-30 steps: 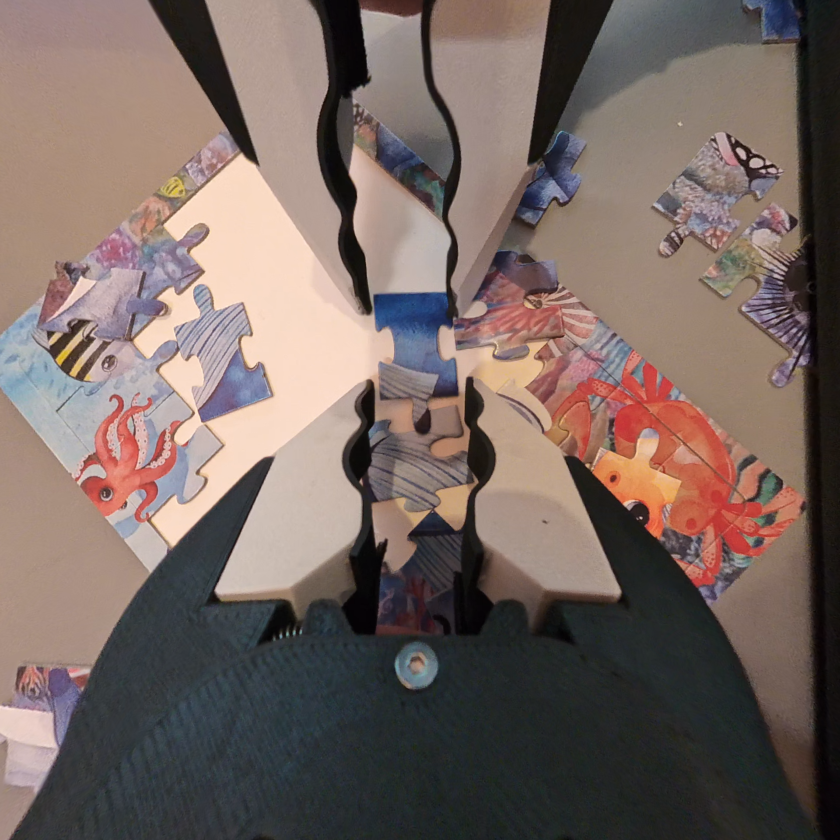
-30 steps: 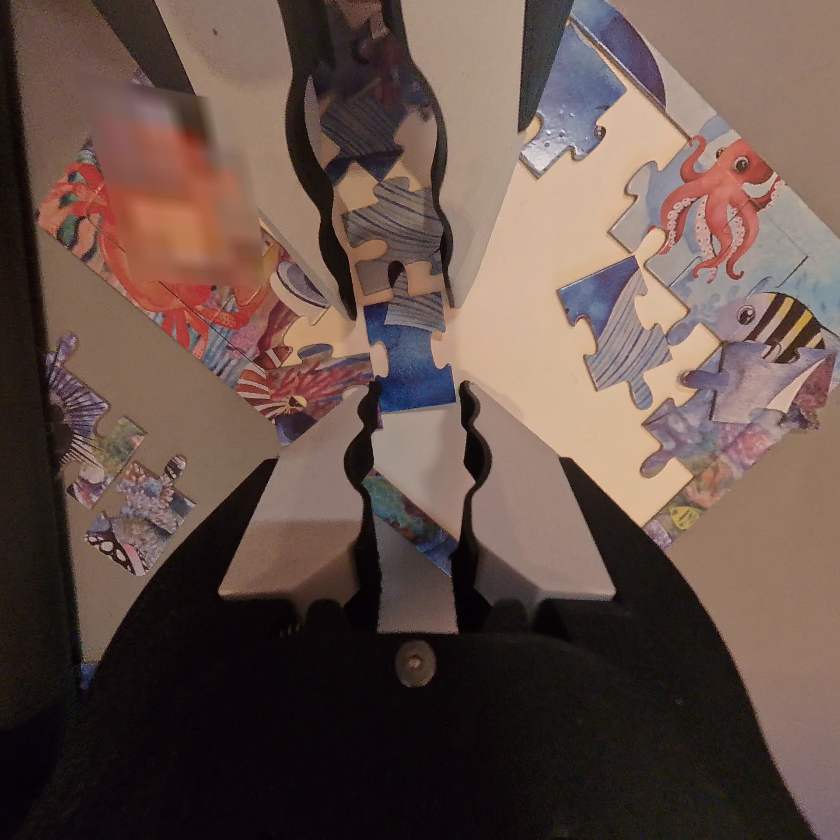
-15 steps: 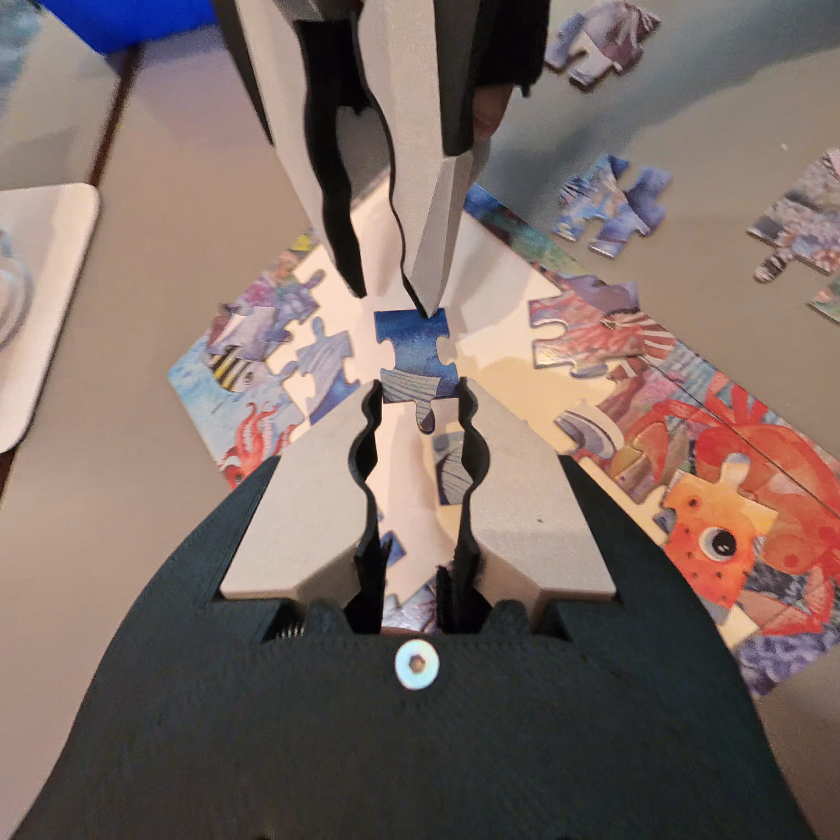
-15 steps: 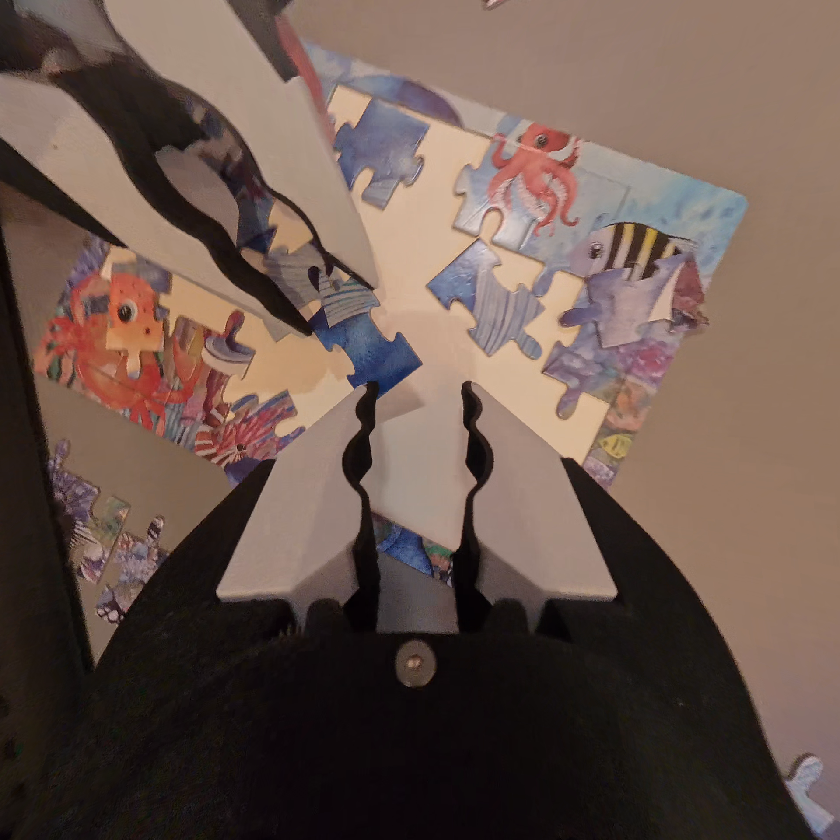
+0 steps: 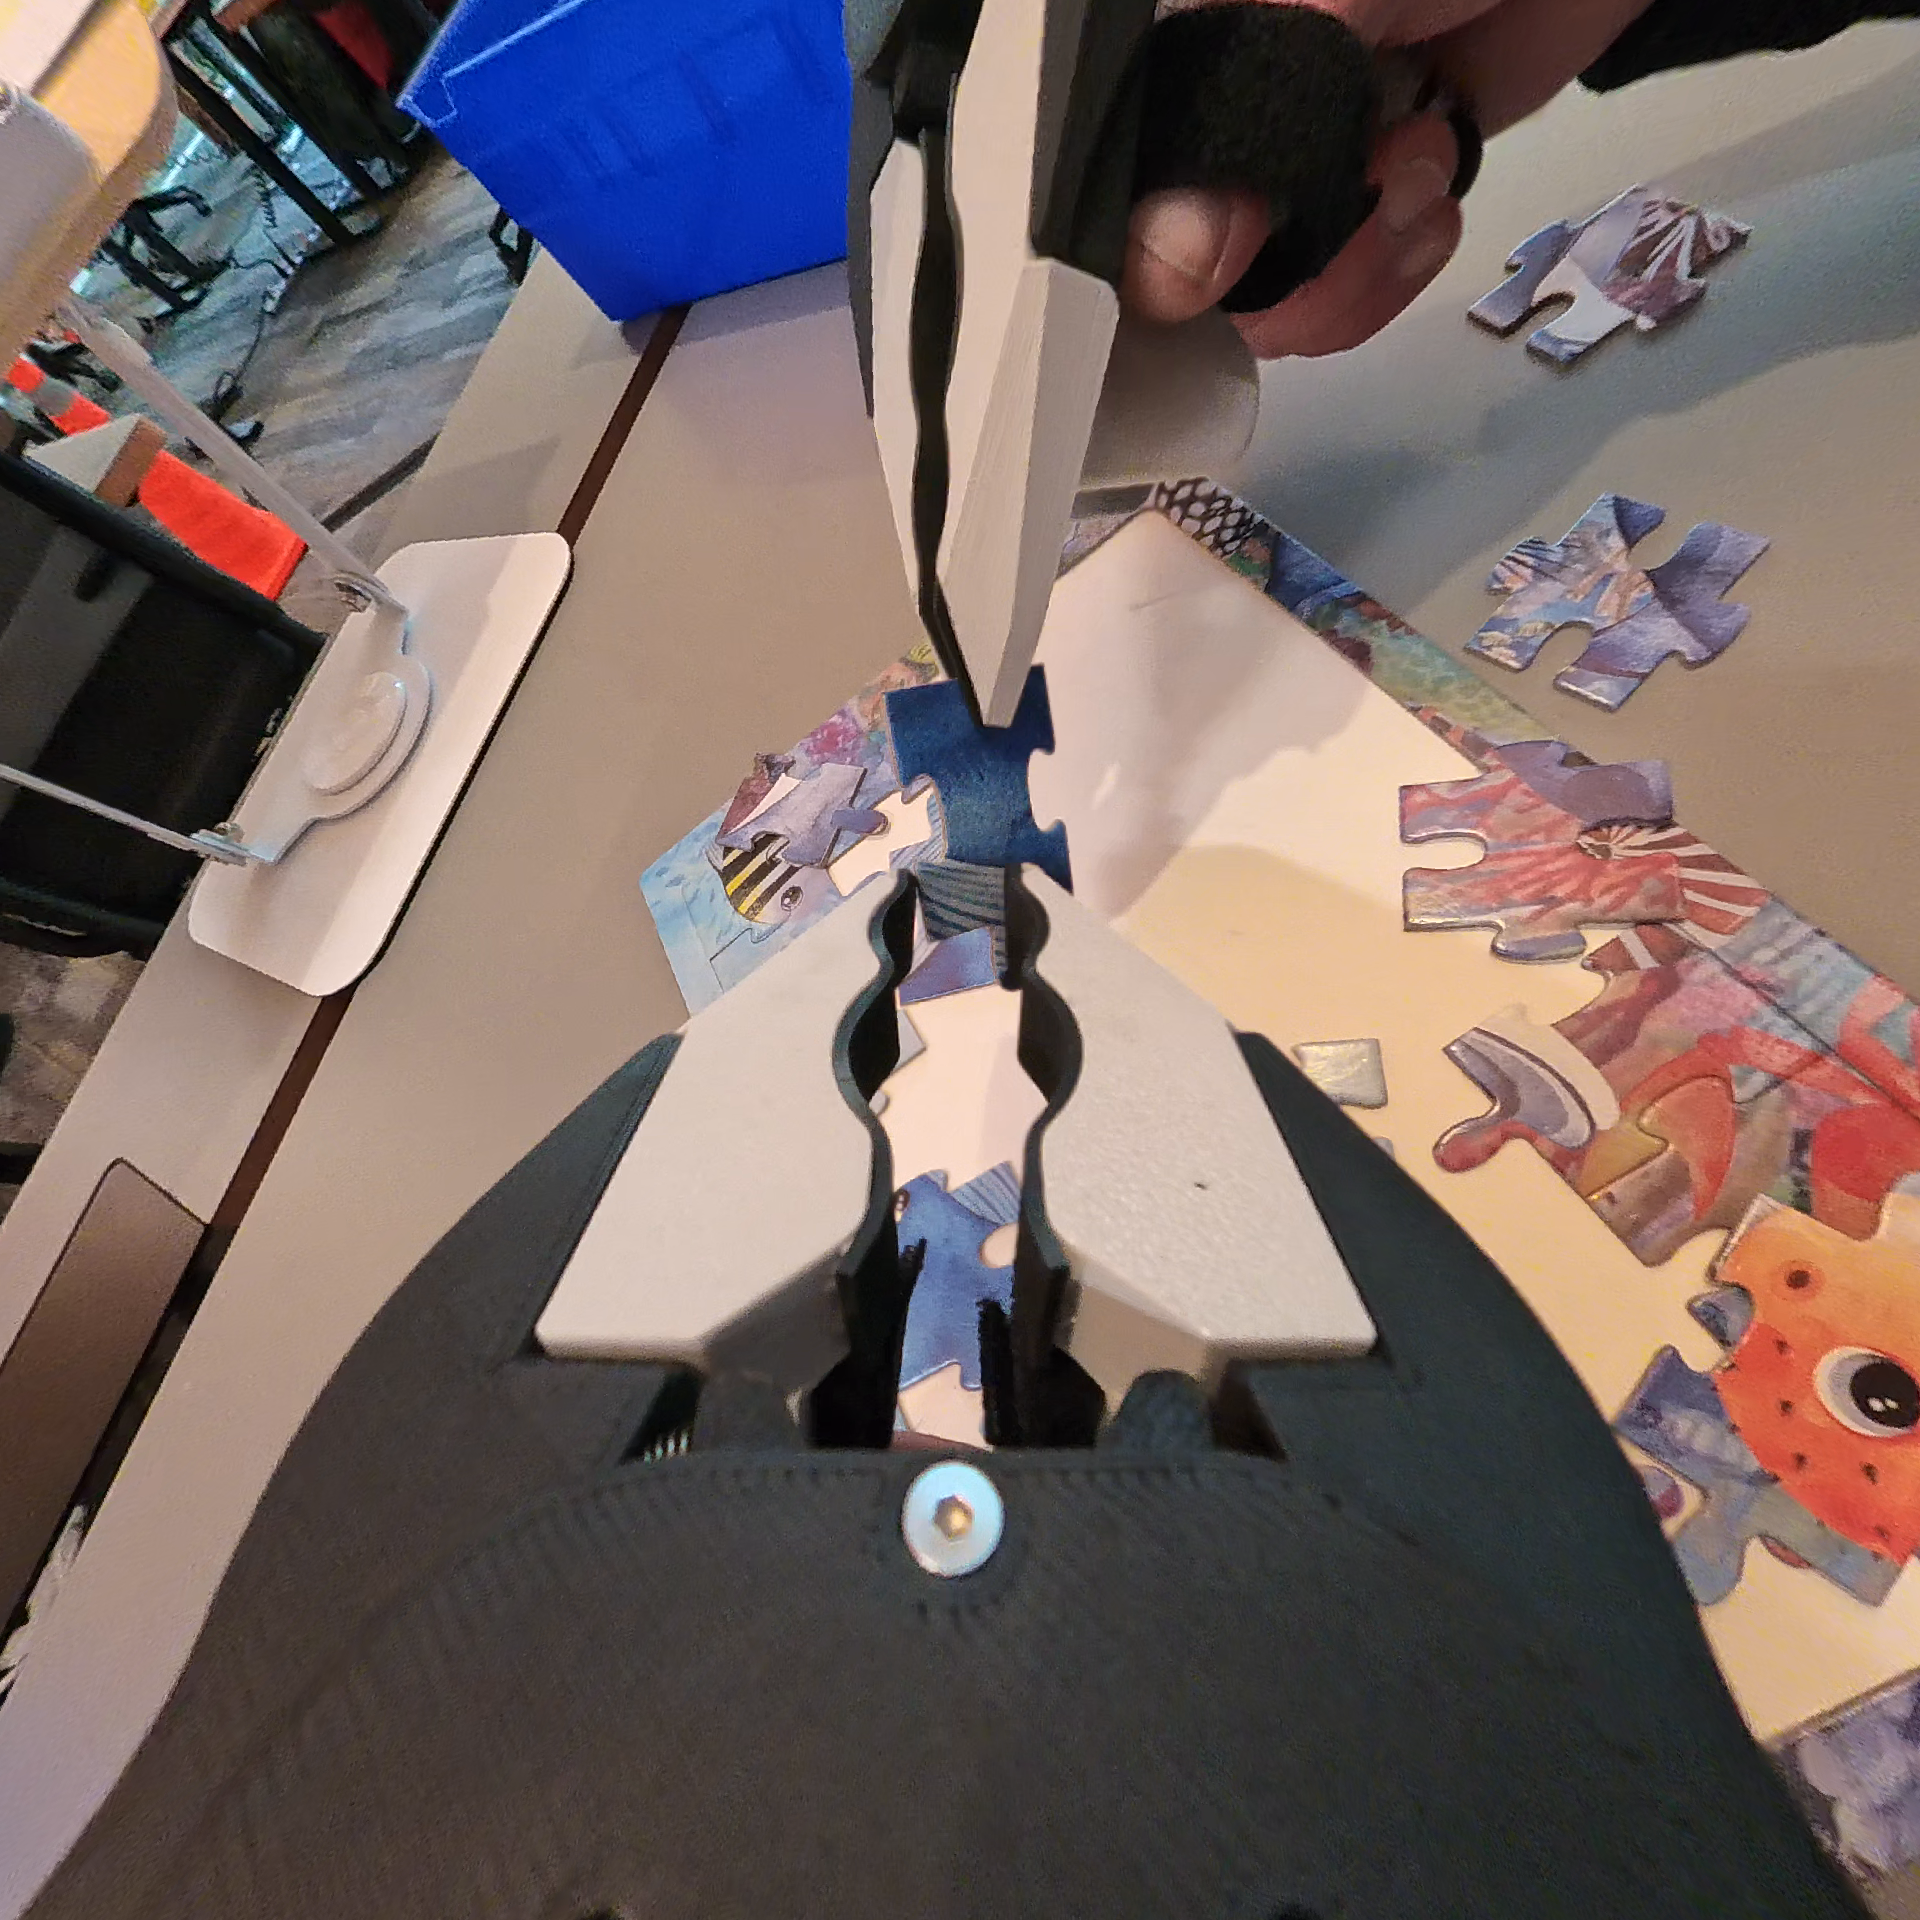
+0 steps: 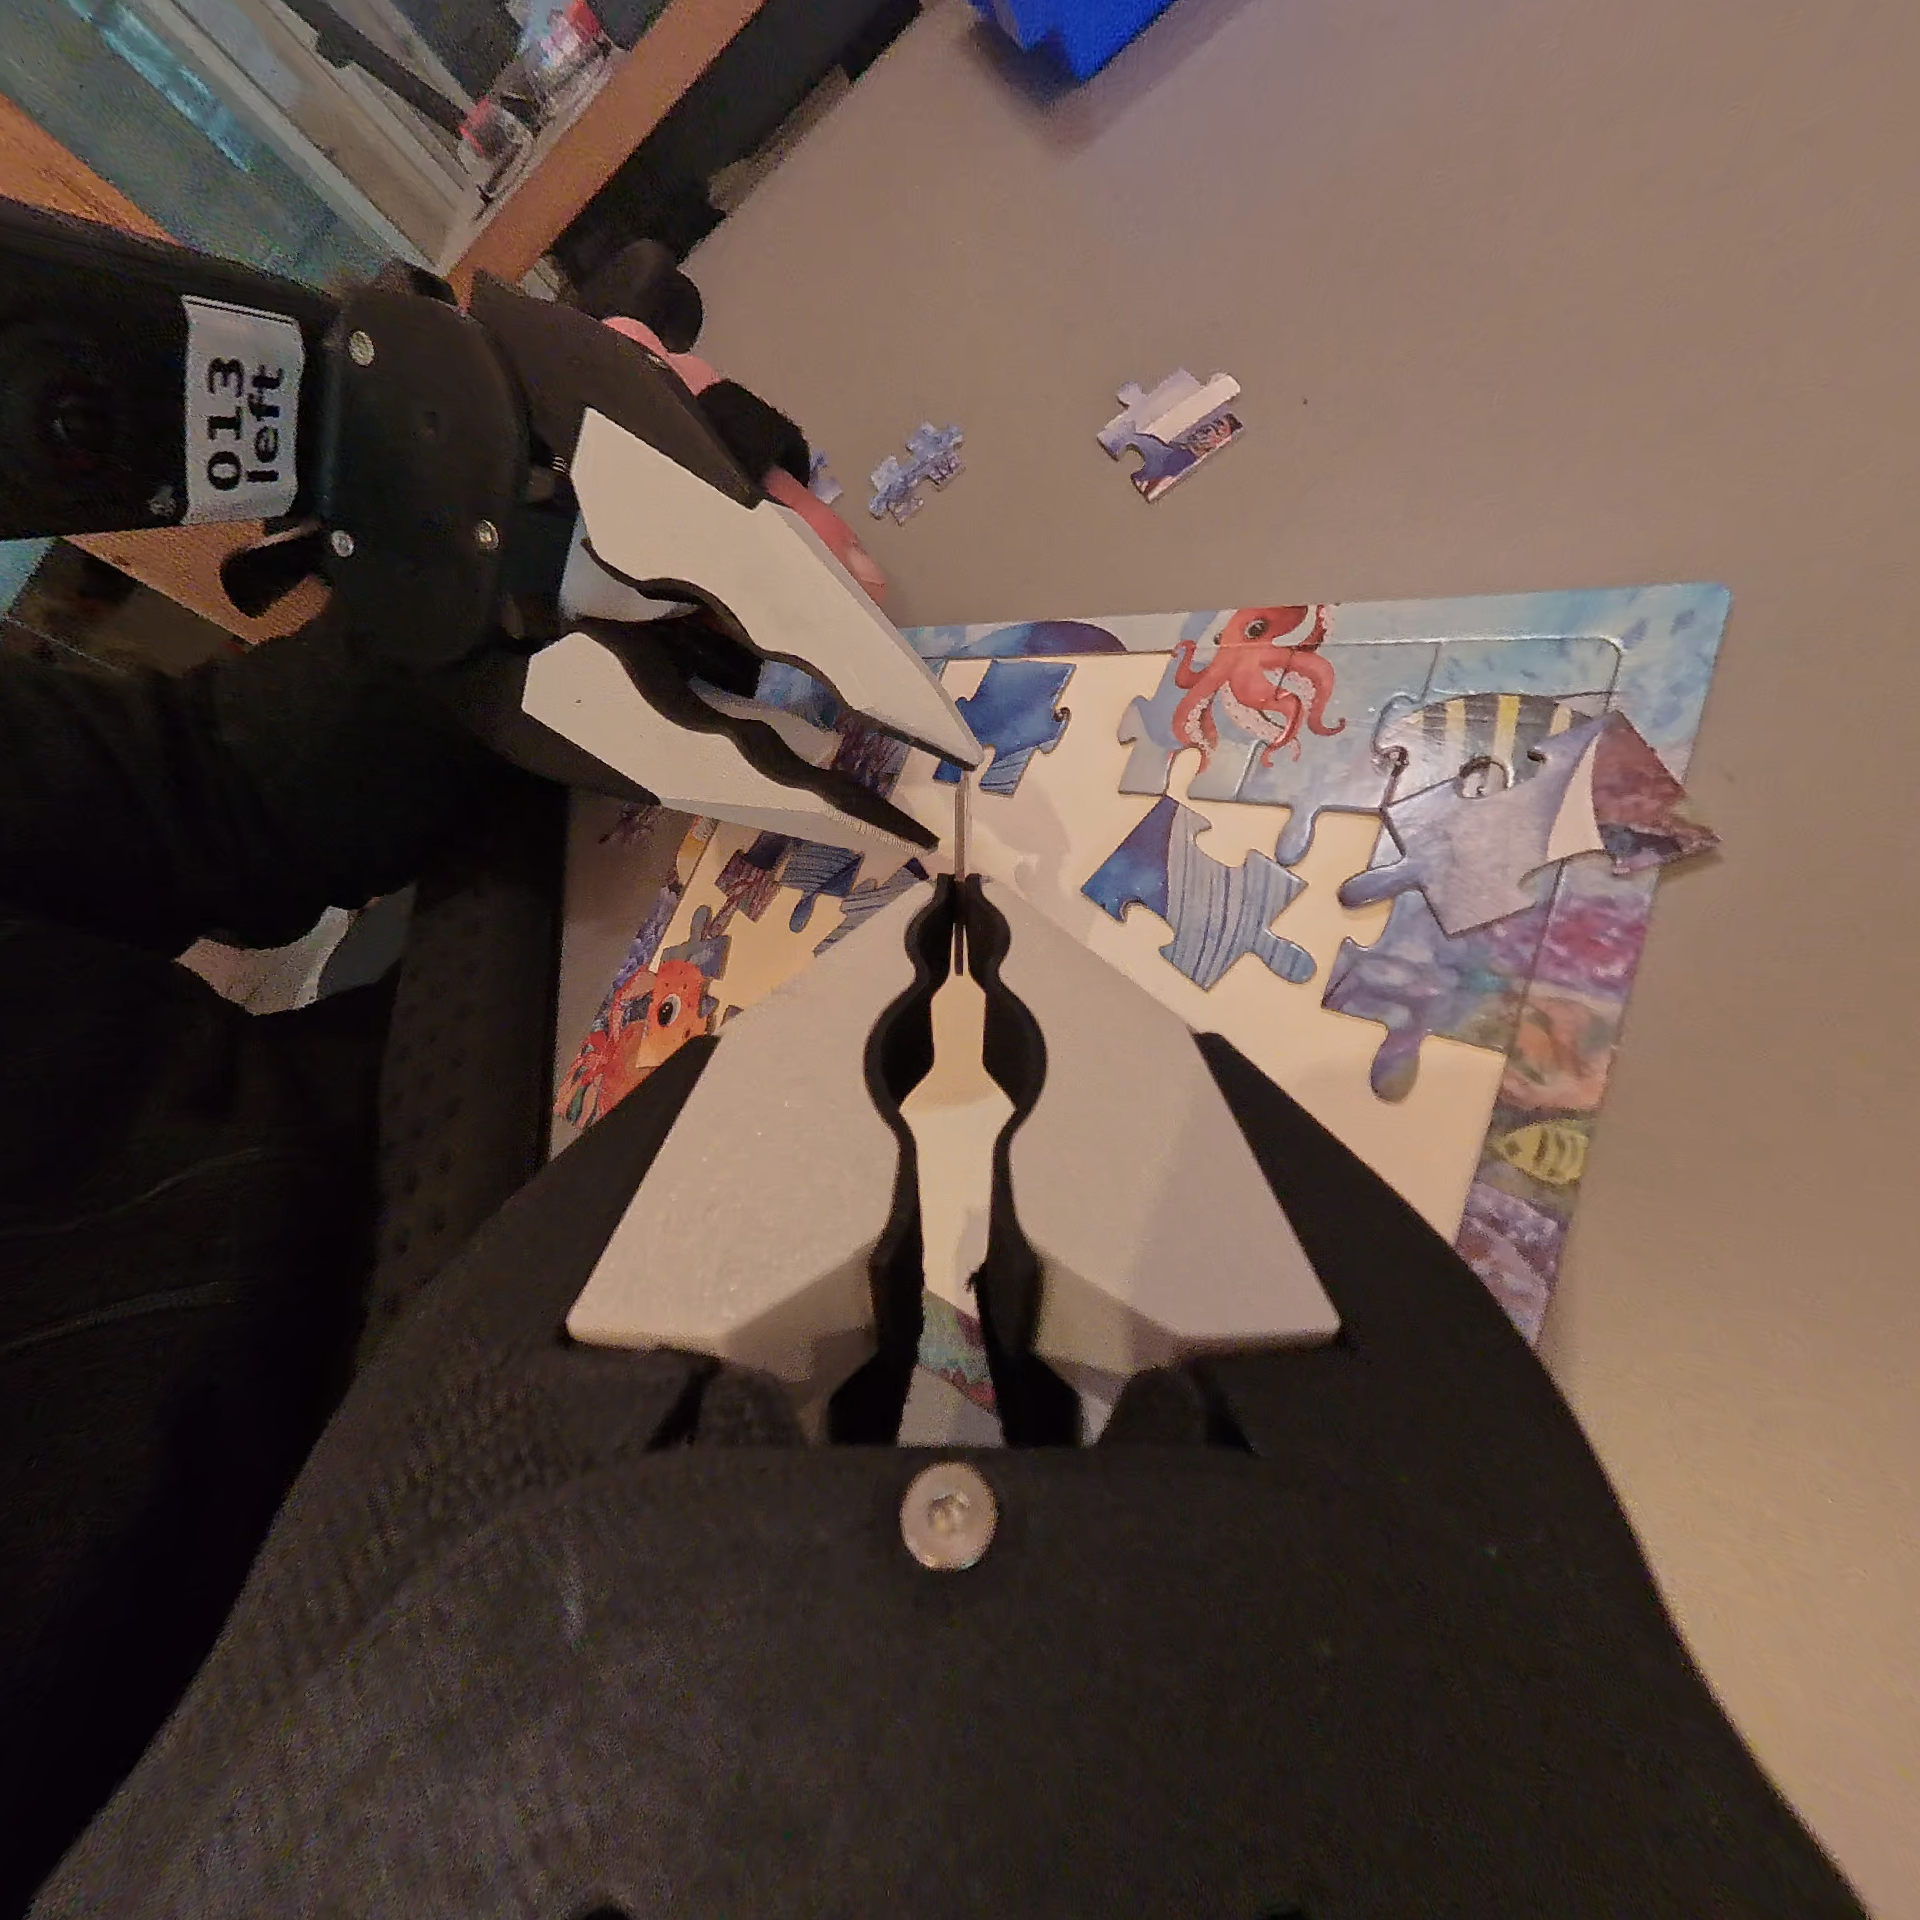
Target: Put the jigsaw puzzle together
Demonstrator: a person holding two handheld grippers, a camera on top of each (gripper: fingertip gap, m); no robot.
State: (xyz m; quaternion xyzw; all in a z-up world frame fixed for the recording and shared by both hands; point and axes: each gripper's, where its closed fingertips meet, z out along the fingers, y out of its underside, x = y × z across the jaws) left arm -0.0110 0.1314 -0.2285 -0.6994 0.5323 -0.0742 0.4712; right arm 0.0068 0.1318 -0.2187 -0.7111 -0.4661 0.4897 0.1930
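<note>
Up off the puzzle board (image 5: 1195,727) has come the dark blue puzzle piece (image 5: 977,795), which lay flat on it a moment ago. Now both grippers hold it in the air above the board. The right gripper (image 6: 958,902) pinches its edge with fingers almost closed, so the piece looks like a thin line there. The left gripper (image 5: 961,899) has its fingers a little way apart around the striped lower end. An octopus piece (image 6: 1262,675) sits in place on the board. Loose pieces (image 5: 1616,597) lie on the grey table (image 5: 1455,416) nearby
</note>
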